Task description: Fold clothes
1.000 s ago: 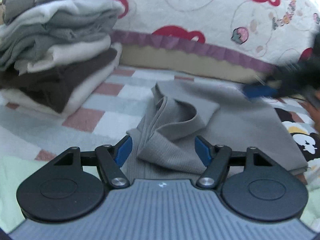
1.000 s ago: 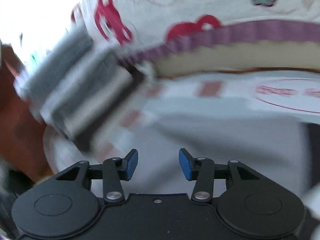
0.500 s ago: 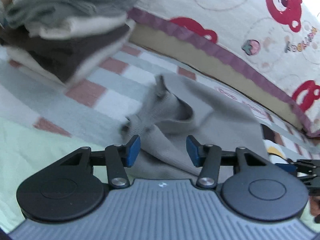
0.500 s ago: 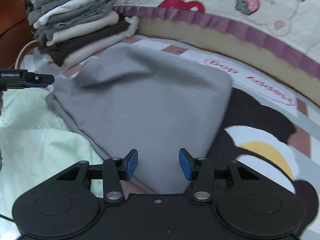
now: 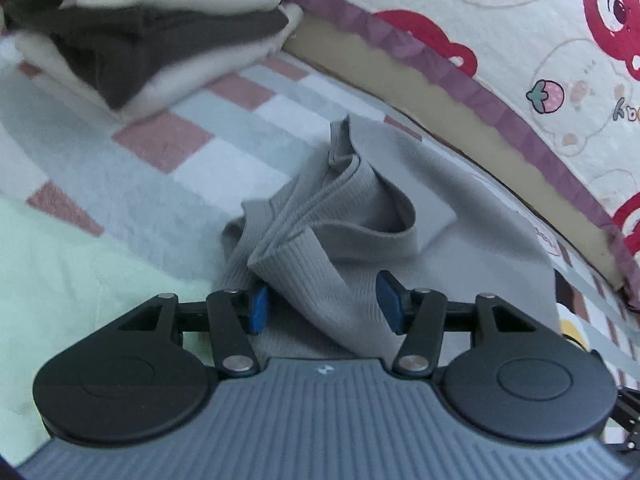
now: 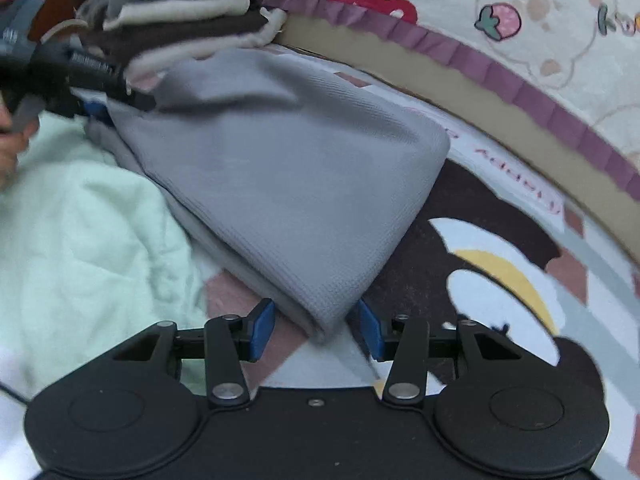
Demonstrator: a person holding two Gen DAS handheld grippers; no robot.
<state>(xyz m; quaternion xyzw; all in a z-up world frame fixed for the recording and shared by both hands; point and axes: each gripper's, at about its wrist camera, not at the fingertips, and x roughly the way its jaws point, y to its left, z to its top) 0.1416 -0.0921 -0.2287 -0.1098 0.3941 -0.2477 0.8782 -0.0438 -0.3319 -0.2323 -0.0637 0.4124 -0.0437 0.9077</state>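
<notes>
Garment: one grey ribbed top is laid folded on the patterned bedcover; its long axis is run from the collar end by the left gripper to the corner at the right gripper
Left gripper: spread; ribbed collar fabric is lain between the pads (contact cannot be told)
Right gripper: spread; garment corner between pads
Surroundings: one stack of folded clothes behind; mint blanket beside; padded bumper along the far edge

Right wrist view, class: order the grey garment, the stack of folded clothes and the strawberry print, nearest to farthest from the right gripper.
1. Grey garment: its corner lies between the open fingers of the right gripper.
2. Stack of folded clothes: upper left, beyond the garment.
3. Strawberry print: upper right, on the quilt behind; farthest, though close to the stack.
</notes>
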